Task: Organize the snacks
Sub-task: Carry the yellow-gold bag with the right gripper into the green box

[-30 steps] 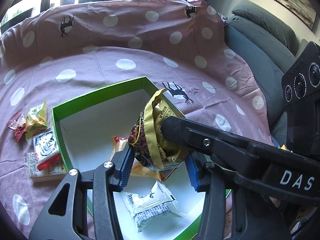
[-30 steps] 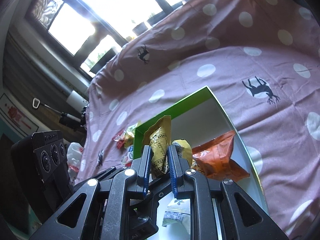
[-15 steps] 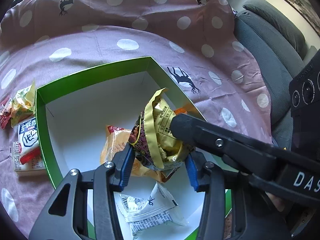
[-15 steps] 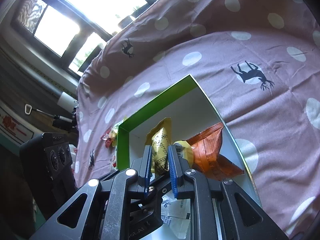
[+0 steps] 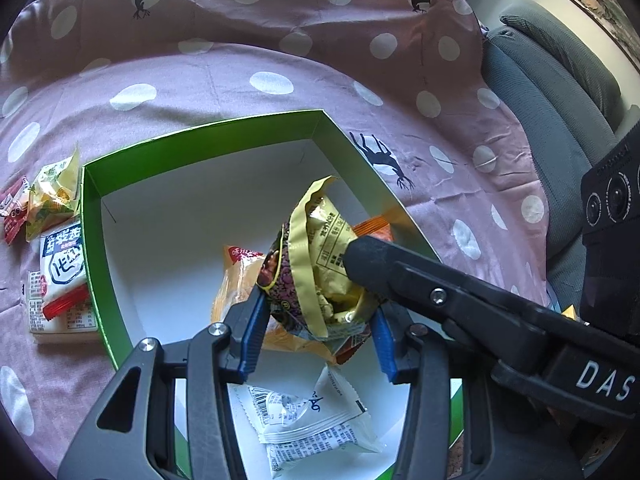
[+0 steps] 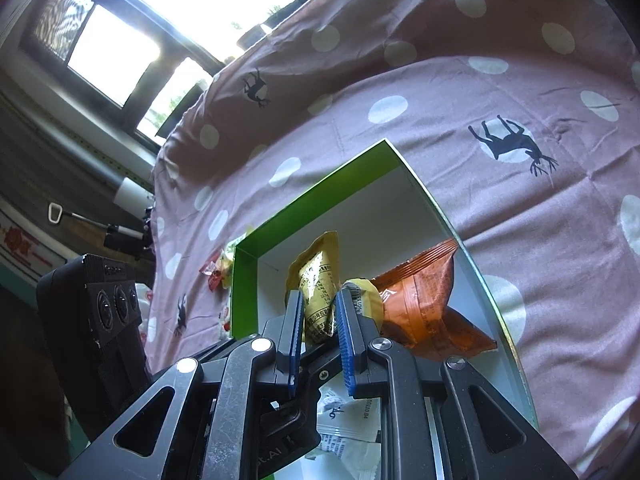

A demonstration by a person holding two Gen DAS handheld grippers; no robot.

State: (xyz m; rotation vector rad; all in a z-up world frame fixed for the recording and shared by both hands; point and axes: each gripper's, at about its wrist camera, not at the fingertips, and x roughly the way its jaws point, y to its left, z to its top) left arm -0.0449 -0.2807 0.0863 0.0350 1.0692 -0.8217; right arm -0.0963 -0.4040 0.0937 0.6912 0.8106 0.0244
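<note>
A yellow snack packet [image 5: 320, 256] with a purple printed side hangs over the green-walled white box [image 5: 200, 132]. My left gripper [image 5: 318, 322] is shut on its lower part, blue pads pressing both sides. My right gripper [image 6: 320, 320] is shut on the same yellow snack packet [image 6: 316, 280], and in the left wrist view its black finger [image 5: 372, 256] reaches in from the right and pinches the packet's upper part. Below in the box [image 6: 312, 196] lie an orange packet [image 6: 420, 300] and a white packet [image 5: 312, 412].
Several loose snacks lie left of the box on the pink dotted cloth [image 5: 260, 80]: a yellow-green packet [image 5: 52, 196], a blue-white packet [image 5: 64, 264] and a white carton [image 5: 60, 316]. A grey armchair [image 5: 560, 100] stands to the right. A window [image 6: 112, 64] is behind.
Both grippers have sunk a little toward the box with the yellow packet still held between them. The box now fills more of both views.
</note>
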